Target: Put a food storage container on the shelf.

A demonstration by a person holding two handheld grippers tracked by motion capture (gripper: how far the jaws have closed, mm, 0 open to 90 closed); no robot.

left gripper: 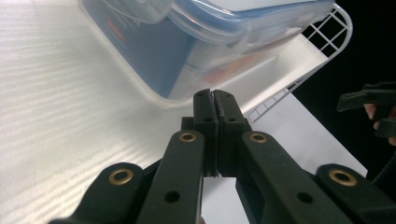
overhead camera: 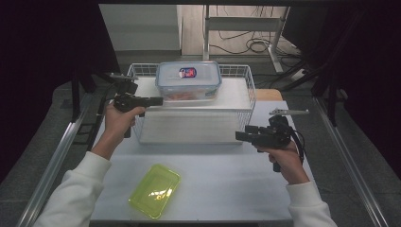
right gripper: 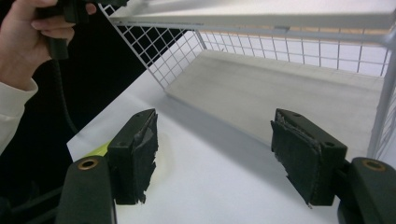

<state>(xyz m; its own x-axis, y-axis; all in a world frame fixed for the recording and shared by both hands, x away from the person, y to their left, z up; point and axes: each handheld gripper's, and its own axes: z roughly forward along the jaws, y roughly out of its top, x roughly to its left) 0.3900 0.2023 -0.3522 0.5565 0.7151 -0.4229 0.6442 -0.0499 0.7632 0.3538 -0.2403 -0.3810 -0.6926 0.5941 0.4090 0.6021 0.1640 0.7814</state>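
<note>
A clear food box with a blue-rimmed lid [overhead camera: 188, 80] [left gripper: 196, 42] stands on the upper shelf of a white wire rack [overhead camera: 239, 71]. My left gripper [overhead camera: 158, 100] [left gripper: 215, 100] is shut and empty, its tips level with the shelf's front edge just left of and below the box. My right gripper [overhead camera: 239, 136] [right gripper: 215, 149] is open with nothing between its padded jaws; it hovers over the white table by the rack's right front corner and points left, toward the lower shelf [right gripper: 289, 88]. A yellow-green lid [overhead camera: 155, 190] lies on the table near the front.
The rack's wire side wall [right gripper: 159, 51] and right post [right gripper: 385, 88] border the lower shelf. A metal rail [overhead camera: 350, 165] runs along the table's right side and another along the left. Cables and a desk frame [overhead camera: 246, 28] lie behind the rack.
</note>
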